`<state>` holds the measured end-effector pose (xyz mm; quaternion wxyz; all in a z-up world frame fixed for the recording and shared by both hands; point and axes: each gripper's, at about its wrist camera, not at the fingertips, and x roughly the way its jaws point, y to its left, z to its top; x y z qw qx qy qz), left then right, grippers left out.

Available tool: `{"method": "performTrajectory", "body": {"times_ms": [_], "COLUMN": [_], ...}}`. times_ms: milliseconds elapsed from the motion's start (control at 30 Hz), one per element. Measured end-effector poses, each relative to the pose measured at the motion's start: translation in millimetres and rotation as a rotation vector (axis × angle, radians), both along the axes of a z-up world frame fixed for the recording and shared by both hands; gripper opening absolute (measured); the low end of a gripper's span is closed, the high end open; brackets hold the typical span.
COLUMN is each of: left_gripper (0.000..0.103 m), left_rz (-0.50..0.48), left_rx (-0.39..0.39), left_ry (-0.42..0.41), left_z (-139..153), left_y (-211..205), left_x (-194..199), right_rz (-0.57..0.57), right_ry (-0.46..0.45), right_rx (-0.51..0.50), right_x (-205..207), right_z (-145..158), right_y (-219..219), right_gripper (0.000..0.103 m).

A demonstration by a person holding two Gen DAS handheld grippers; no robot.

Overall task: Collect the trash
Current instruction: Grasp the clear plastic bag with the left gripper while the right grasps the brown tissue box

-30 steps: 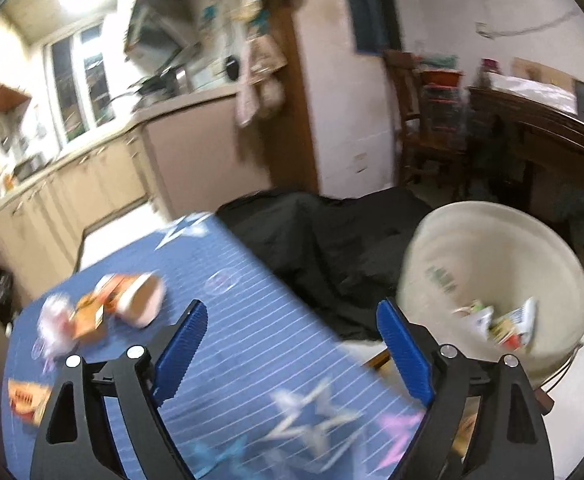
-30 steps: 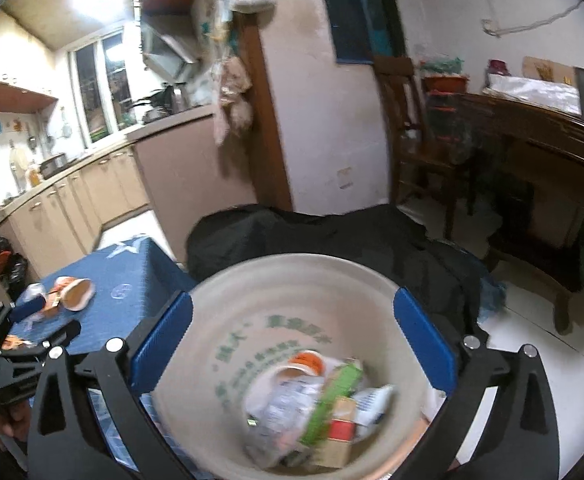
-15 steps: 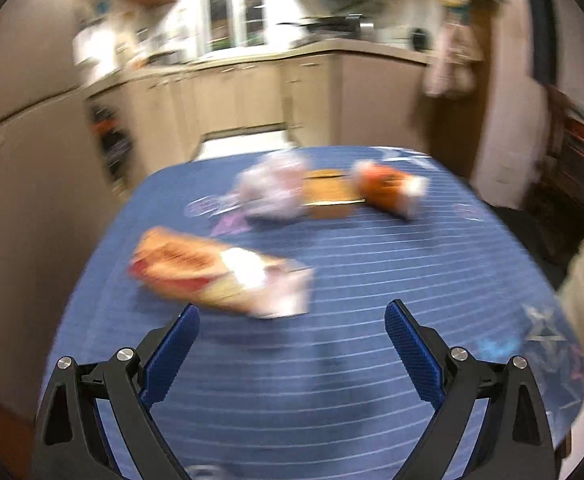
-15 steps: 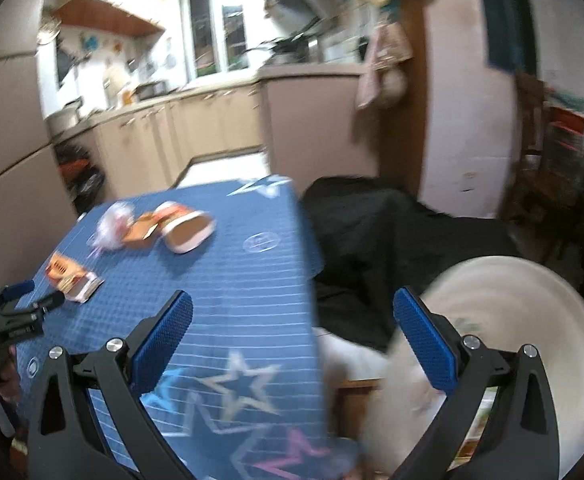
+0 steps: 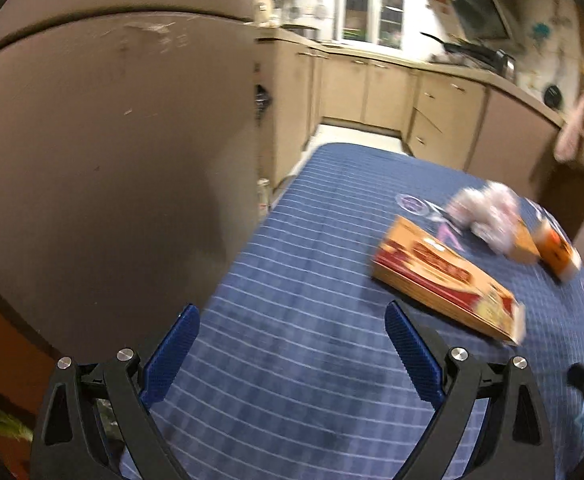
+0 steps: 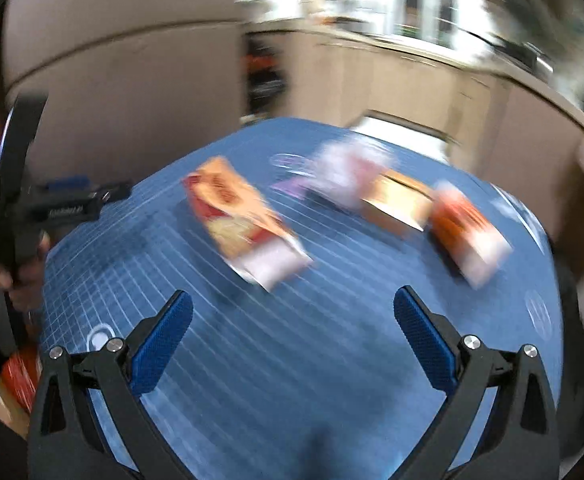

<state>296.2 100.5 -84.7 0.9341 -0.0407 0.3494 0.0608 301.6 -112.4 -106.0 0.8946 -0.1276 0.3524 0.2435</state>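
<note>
Left wrist view: the left gripper [image 5: 292, 344] hangs with fingers spread wide and empty above the near part of the blue tablecloth [image 5: 299, 360]. The flat snack box [image 5: 447, 280] lies ahead and to the right of the right finger, untouched; a crumpled wrapper [image 5: 483, 212] and a paper cup [image 5: 557, 252] sit farther toward the right edge.

Right wrist view, blurred: the right gripper [image 6: 293, 330] is likewise wide apart, holding nothing. The snack box [image 6: 244, 220] lies ahead between the fingers, the small carton [image 6: 397, 204] and cup [image 6: 467, 236] beyond the right one.
</note>
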Motion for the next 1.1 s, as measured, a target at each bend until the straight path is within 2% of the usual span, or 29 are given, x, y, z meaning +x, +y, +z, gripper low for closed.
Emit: {"method": "performTrajectory", "body": {"times_ms": [100, 200, 300, 433, 600, 667, 733, 800, 900, 1000, 1067, 1100], "left_gripper": [0.094, 0.094, 0.094, 0.094, 0.094, 0.094, 0.094, 0.097, 0.098, 0.098, 0.098, 0.098], "left_rz": [0.036, 0.054, 0.076, 0.088, 0.071, 0.044, 0.0, -0.067, -0.192, -0.348, -0.47, -0.5], "left_rx": [-0.028, -0.022, -0.041, -0.053, -0.048, -0.032, -0.009, -0.003, 0.015, 0.043, 0.032, 0.029], "left_ry": [0.01, 0.015, 0.025, 0.025, 0.011, -0.005, -0.027, -0.033, -0.045, -0.05, -0.057, -0.058], "left_z": [-3.1, -6.4, -9.0, -9.5, -2.4, 3.7, 11.9, 17.5, 22.0, 20.7, 19.8, 17.8], "left_y": [20.4, 37.1, 50.6, 60.0, 50.6, 40.6, 29.6, 16.9, -16.8, -65.8, -104.8, -115.7], "left_x": [-0.7, -4.2, -5.0, -4.1, 1.5, 6.9, 13.0, 22.2, 39.0, 62.6, 78.3, 83.4], "right_rz": [0.107, 0.119, 0.132, 0.148, 0.144, 0.119, 0.068, 0.019, -0.085, -0.223, -0.317, -0.369], "right_ry": [0.038, 0.07, 0.126, 0.202, 0.186, 0.18, 0.187, 0.196, 0.206, 0.21, 0.21, 0.218], "right_rx": [-0.077, -0.124, -0.113, -0.116, -0.078, -0.047, -0.009, 0.034, 0.096, 0.185, 0.219, 0.227], "right_x": [31.1, 60.4, 77.5, 86.4, 72.9, 50.4, 28.8, 2.7, -27.6, -57.7, -72.9, -78.7], "right_z": [-5.0, -15.3, -20.9, -32.2, -28.6, -25.7, -23.5, -24.8, -23.7, -21.2, -21.9, -25.1], "right_y": [34.9, 53.7, 58.4, 62.1, 55.0, 42.1, 22.9, -0.7, -39.9, -83.4, -110.0, -122.6], "right_gripper": [0.097, 0.097, 0.097, 0.074, 0.065, 0.06, 0.053, 0.05, 0.047, 0.042, 0.037, 0.015]}}
